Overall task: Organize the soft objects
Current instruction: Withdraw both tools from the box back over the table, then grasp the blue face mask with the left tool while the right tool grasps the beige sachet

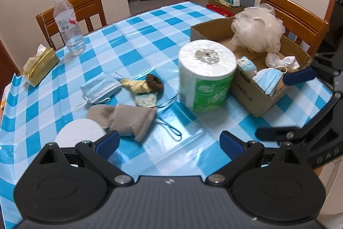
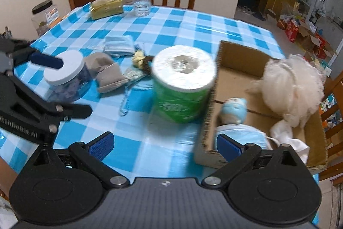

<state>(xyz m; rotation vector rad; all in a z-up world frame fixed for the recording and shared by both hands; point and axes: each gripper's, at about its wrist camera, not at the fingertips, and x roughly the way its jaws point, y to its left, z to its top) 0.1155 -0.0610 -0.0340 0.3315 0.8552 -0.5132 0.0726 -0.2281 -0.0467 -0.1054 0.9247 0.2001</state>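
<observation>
Grippers: both are held low at the near table edge; the left gripper (image 1: 169, 144) is spread wide with nothing between its pads, and the right gripper (image 2: 164, 143) is likewise wide open and empty, a stance judged to suit a fresh reach.
Cloth (image 1: 128, 121): a beige fabric piece is seen lying loose on the table (image 1: 150, 35) just ahead of the left gripper, so it is judged the easiest next pick.
Jar (image 2: 64, 72): a clear jar with a white lid is stood beside the cloth; being hard, it is probably meant to be left out.
Roll (image 1: 206, 74): a paper roll is stood upright, close against the box wall, still outside it.
Box (image 1: 253, 87): an open carton is set at the right as the collecting place; a blue mask, a small plush toy (image 2: 233, 108), white tissue and a mesh pouf (image 1: 257, 33) are already held in it.
Loose items: a second mask (image 1: 98, 89), a yellow-brown knitted piece (image 1: 145, 84) and a thin cord are left in mid-table, not yet sorted.
Far edge: a bottle (image 1: 68, 23) and a tissue pack (image 1: 39, 65) are kept well apart from the rest.
</observation>
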